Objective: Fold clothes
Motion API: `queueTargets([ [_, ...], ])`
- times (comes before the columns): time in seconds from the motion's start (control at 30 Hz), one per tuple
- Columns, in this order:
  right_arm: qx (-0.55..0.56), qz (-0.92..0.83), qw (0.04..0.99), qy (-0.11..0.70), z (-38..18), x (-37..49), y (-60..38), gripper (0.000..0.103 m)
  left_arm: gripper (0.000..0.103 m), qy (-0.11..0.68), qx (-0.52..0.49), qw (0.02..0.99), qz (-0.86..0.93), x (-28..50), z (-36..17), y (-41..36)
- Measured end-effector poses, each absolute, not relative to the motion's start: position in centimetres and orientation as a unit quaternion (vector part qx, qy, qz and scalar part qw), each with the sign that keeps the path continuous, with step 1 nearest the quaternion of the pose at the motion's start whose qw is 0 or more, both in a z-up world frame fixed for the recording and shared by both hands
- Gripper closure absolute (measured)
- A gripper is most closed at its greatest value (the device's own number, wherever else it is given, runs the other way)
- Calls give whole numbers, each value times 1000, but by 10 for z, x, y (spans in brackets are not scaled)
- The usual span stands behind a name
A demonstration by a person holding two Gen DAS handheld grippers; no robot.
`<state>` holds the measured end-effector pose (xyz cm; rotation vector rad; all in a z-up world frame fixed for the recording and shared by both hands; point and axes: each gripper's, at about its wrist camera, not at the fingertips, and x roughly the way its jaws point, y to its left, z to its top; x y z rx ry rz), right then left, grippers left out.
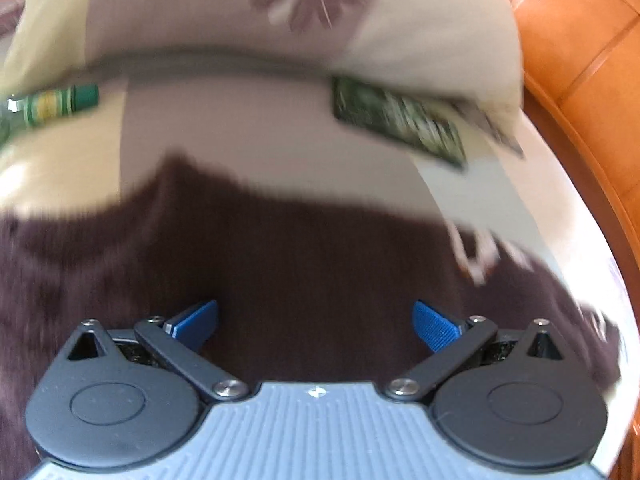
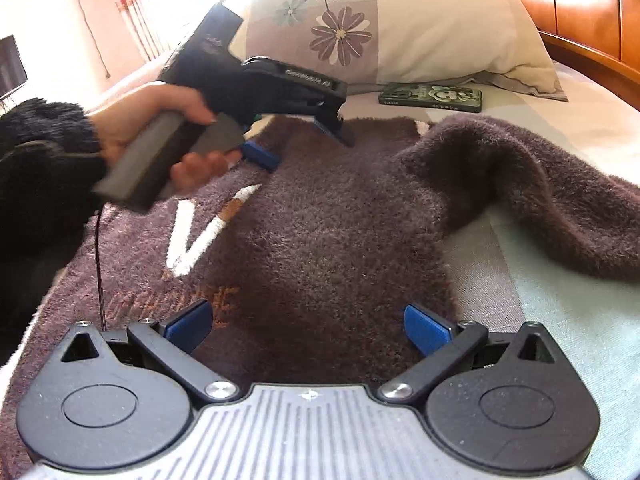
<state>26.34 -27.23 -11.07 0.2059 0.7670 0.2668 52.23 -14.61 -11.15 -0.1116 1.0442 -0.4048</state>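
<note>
My left claw (image 1: 316, 326) stood wide open, its blue pads (image 1: 196, 322) well apart and holding nothing, above the sweater (image 1: 280, 264). That view was blurred. My right claw (image 2: 308, 326) was just as wide open and empty, over the near part of the same sweater.

The sweater, dark brown and fuzzy, lay spread flat on the bed (image 2: 560, 320), with white and orange lettering (image 2: 200, 236) on the side toward my left. One sleeve (image 2: 520, 184) bent out over the sheet on the right. From the right wrist I could see my left hand (image 2: 160, 128) gripping the grey handle of the left claw, a black fuzzy cuff (image 2: 44, 152) on the wrist; the claw's tip hung over the far edge of the sweater, near its collar. Whether it touched the fabric, I could not tell.

Beyond the sweater a flowered pillow (image 2: 400, 28) leaned at the headboard (image 2: 580, 20). A green patterned case (image 2: 432, 98) lay flat just before the pillow, apart from the sweater. In the left view a green tube (image 1: 52, 106) lay at the left, by the pillow.
</note>
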Motion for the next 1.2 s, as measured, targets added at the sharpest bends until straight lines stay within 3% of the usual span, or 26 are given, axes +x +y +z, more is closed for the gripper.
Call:
queueTargets([
  [0.23, 104, 121, 914, 372, -114, 270, -273, 0, 1, 450, -66, 880, -134, 549, -109, -154],
  [0.5, 92, 113, 920, 364, -111, 274, -275, 0, 1, 468, -39, 860, -199, 491, -66, -116],
  [0.77, 59, 122, 923, 360, -113, 273, -273, 0, 1, 507, -14, 839, -196, 436, -91, -62],
  [1.03, 60, 135, 918, 368, -118, 268, -279, 0, 2, 517, -53, 854, -2, 437, -114, 58],
  [1.13, 76, 130, 919, 364, -118, 271, -280, 0, 4, 486, -140, 862, -38, 419, -108, 97],
  [1.2, 85, 124, 920, 363, -118, 272, -279, 0, 4, 481, -147, 863, -52, 407, -96, 98],
])
